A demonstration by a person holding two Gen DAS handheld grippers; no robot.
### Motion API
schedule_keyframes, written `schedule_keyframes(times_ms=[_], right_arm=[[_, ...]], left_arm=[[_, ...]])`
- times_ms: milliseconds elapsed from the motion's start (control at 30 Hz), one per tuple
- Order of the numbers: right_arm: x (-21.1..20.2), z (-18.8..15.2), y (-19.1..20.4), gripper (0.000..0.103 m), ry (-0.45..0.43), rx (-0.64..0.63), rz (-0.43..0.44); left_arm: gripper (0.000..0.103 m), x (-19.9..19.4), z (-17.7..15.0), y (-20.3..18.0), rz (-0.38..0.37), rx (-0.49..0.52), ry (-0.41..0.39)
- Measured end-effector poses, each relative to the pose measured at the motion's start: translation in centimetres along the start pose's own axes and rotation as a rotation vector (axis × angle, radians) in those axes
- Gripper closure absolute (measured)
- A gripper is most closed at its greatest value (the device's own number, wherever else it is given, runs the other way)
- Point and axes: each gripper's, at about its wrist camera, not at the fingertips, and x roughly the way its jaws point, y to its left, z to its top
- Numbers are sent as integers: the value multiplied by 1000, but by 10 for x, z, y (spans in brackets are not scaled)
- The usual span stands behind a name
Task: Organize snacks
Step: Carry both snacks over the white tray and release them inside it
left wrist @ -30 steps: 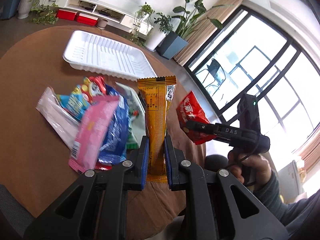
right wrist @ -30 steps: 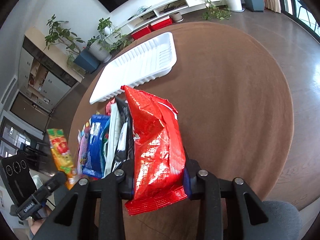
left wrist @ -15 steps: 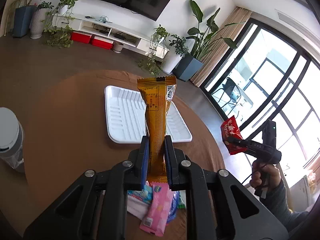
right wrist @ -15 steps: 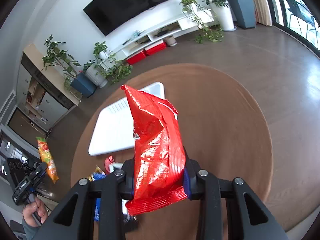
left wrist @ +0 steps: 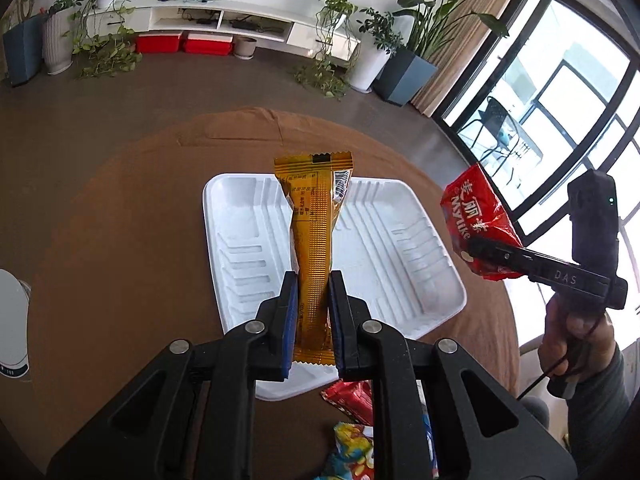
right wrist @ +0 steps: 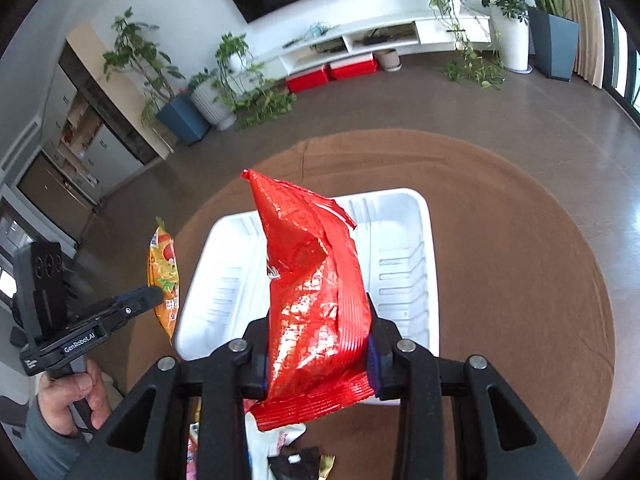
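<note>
Your left gripper (left wrist: pixel 312 316) points forward with its blue-padded fingers (left wrist: pixel 289 320) pressed close together around what they hold, your right gripper (right wrist: pixel 318 344) likewise clamped and raised alongside, each handle seemingly wrapped in a full fist, the right hand (left wrist: pixel 572 344) partly hidden at the frame edge.

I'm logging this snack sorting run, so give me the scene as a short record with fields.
left gripper: shut on gold snack bar, held over the tray
right gripper: shut on red snack bag, held over the tray
white foam tray: on the round brown table, nothing in it
leftover snacks: loose at near edge
</note>
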Motion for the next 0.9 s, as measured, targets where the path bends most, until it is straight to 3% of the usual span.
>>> schedule_keyframes(times_ms=[100, 300, 500, 800, 900], right_arm=[[24, 5, 2, 67, 38, -10, -39], [64, -1, 2, 67, 105, -79, -201], [79, -3, -3, 66, 109, -127, -317], [88, -8, -6, 62, 124, -136, -342], [81, -8, -8, 54, 113, -130, -337]], left_arm=[[90, 23, 10, 1, 19, 5, 33], [90, 52, 11, -5, 82, 32, 93], [90, 80, 9, -19, 152, 79, 138], [89, 100, 12, -24, 176, 74, 155], [88, 105, 19, -21, 186, 66, 157]])
